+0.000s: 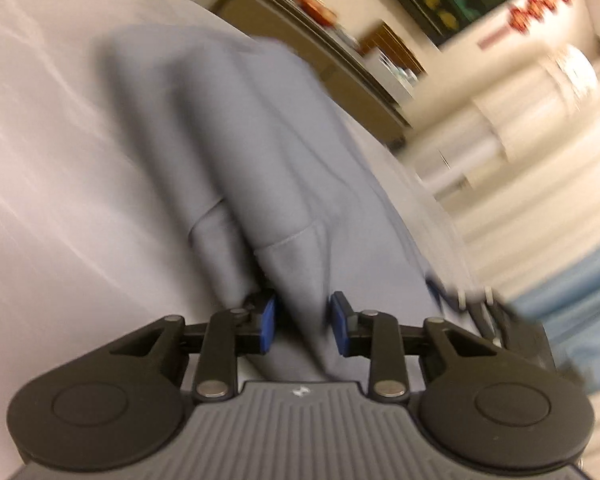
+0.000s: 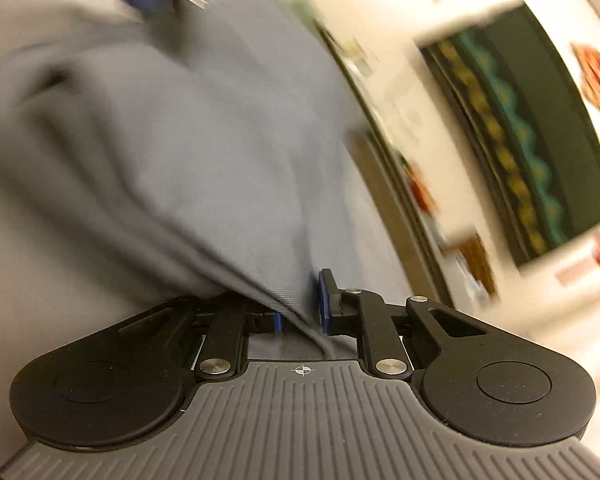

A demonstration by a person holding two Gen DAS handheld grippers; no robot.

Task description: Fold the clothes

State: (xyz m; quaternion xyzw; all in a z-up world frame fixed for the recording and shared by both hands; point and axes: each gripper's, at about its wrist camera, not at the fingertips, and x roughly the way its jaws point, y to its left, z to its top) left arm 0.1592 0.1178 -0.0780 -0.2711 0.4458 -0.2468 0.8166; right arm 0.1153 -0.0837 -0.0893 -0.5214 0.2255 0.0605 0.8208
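I have the grey garment (image 1: 260,152) lifted off the pale table (image 1: 48,152), my left tongs (image 1: 303,326) and my right tongs (image 2: 300,312) each clamped on a bunch of its cloth. I judge this the carry-over of a fold; next both edges must travel together and land squarely. Shelves and wall decorations stand far off, nothing blocks the way.

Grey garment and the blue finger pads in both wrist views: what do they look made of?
Grey garment: soft matte woven or knit cloth, probably cotton-like; it drapes in folds and shows a stitched hem. Motion blur hides the weave. Pads on the left gripper and right gripper: blue, dull, likely rubber or foam, on black matte plastic-looking linkages.
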